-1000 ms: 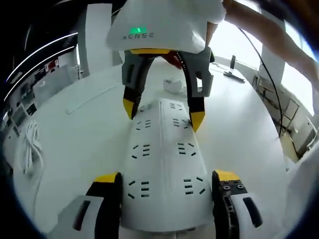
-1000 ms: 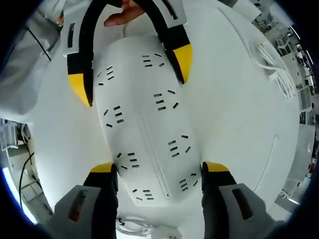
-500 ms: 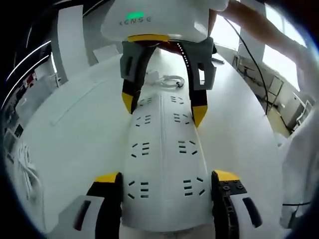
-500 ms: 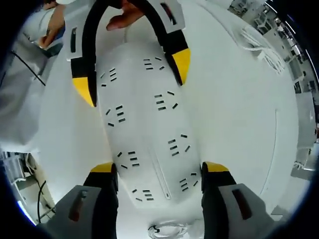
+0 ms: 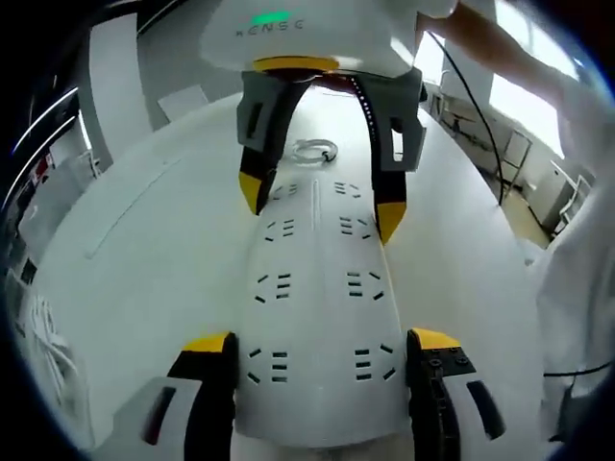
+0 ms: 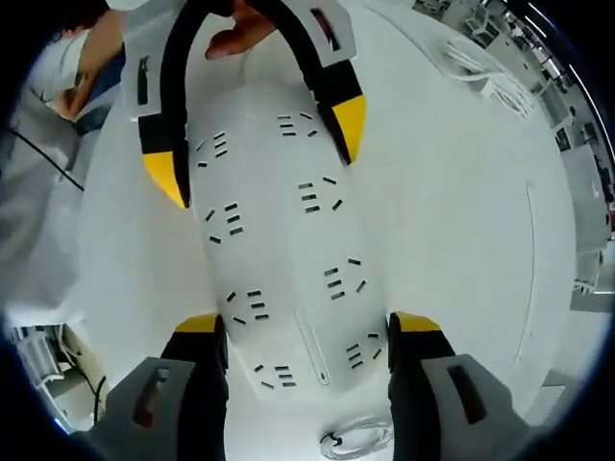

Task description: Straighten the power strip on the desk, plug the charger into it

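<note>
A long white power strip with two rows of sockets lies lengthwise on the white desk. My left gripper clasps its near end, yellow-tipped jaws pressed against both long sides. My right gripper holds the far end the same way, coming in from the top. In the right gripper view the same power strip runs up from my right gripper to the left gripper. A coiled white cable lies on the desk just past the strip's far end, and the same coil shows by the right gripper.
A hand grips the left tool's handle. A bundle of white cord lies at the desk's left side, and the same cord bundle sits toward the upper right. A person's white sleeve is at the right; office furniture stands beyond the desk edges.
Both grippers kept their hold while the strip turned over the desk. The room behind has swung round, and the coiled cable now lines up with the strip's far end.
</note>
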